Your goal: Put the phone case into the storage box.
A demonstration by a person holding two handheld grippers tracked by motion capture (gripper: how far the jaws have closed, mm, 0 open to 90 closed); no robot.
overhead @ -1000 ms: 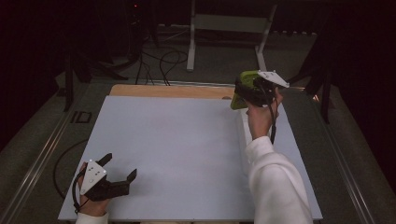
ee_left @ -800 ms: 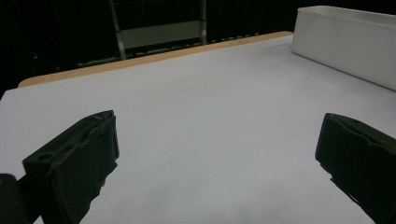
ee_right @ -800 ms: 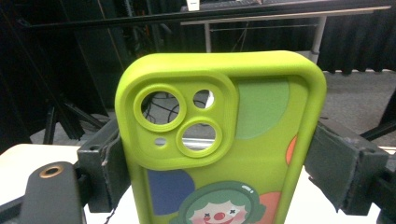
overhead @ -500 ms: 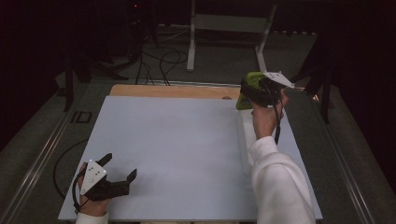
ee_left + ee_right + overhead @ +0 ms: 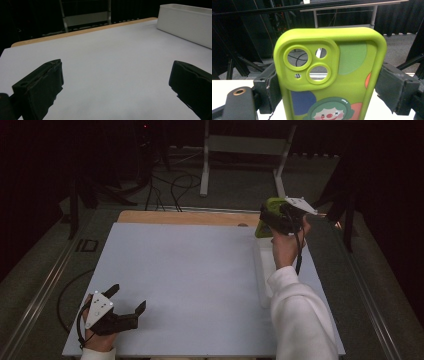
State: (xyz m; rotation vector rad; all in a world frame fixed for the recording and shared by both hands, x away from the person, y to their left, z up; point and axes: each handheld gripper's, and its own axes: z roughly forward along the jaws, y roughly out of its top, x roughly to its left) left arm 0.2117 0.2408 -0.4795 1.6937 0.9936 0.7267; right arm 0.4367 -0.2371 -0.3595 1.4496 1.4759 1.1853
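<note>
A lime-green phone case [image 5: 329, 75] with a clown cartoon and camera cut-outs stands upright between the jaws of my right gripper [image 5: 329, 87], which is shut on its two long edges. In the high view that gripper [image 5: 272, 217] holds the phone case [image 5: 263, 215] in the air above the table's far right corner. My left gripper [image 5: 129, 297] rests low at the near left of the white board [image 5: 190, 270]. It is open, and in its own view the left gripper [image 5: 115, 85] has only bare board between its jaws.
A long white tray [image 5: 264, 270] lies along the right side of the board, also seen as the white tray [image 5: 185, 22]. A wooden strip [image 5: 185, 217] edges the far side. Beyond it stand a metal frame [image 5: 240, 145] and floor cables [image 5: 175, 185].
My right gripper has drifted slightly to the right with the phone case still in it. The left gripper has stayed put.
</note>
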